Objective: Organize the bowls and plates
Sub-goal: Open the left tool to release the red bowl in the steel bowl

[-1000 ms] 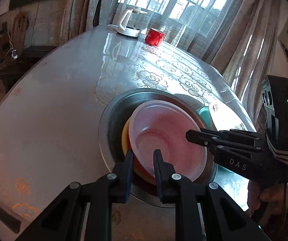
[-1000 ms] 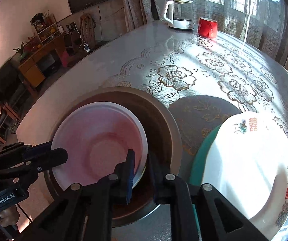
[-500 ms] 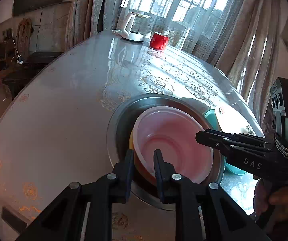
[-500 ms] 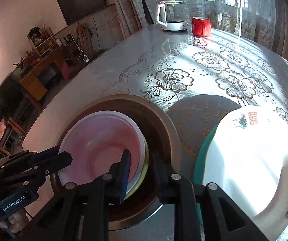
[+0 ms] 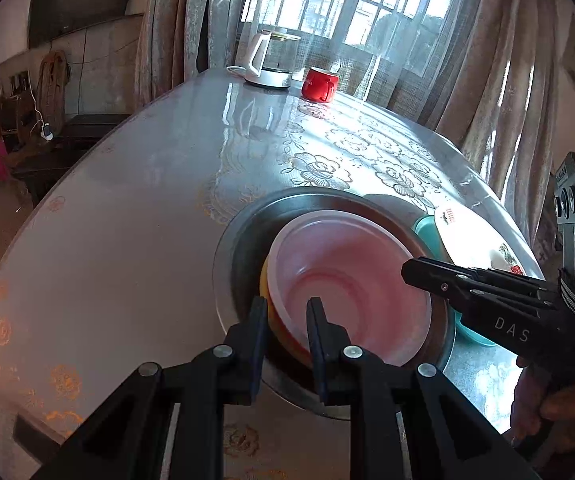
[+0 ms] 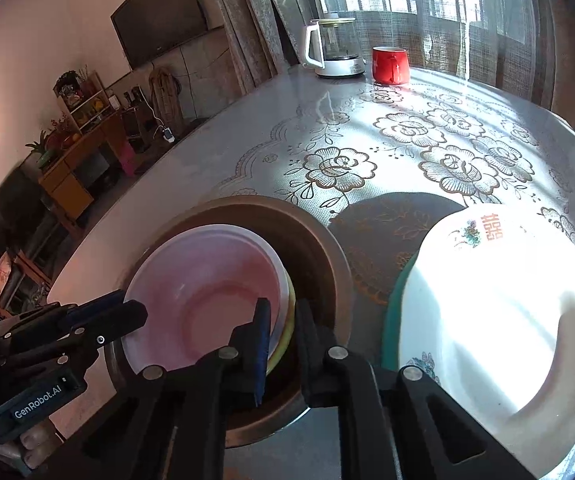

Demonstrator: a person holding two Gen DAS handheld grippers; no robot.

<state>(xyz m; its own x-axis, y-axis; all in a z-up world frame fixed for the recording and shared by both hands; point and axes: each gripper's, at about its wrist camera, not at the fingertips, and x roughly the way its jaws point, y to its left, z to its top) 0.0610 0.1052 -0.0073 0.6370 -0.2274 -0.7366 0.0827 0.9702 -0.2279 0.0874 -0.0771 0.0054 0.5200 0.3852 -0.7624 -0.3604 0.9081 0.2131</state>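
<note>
A pink plastic bowl sits on top of a yellow bowl, both inside a round metal basin. My left gripper is shut on the near rim of the bowl stack, one finger inside the pink bowl and one outside. My right gripper clamps the opposite rim; its jaws are closing, with the rims of the pink bowl and the yellow bowl between them. Each gripper shows in the other's view, at the far side of the stack.
A white plate with red characters lies on a teal plate just right of the basin. A glass kettle and a red mug stand at the table's far edge. A hand holds the right gripper's grip.
The pink bowl has sunk onto the yellow bowl, whose rim now shows in the right wrist view. Both views have tipped up slightly. Both grippers stay at the rims.
</note>
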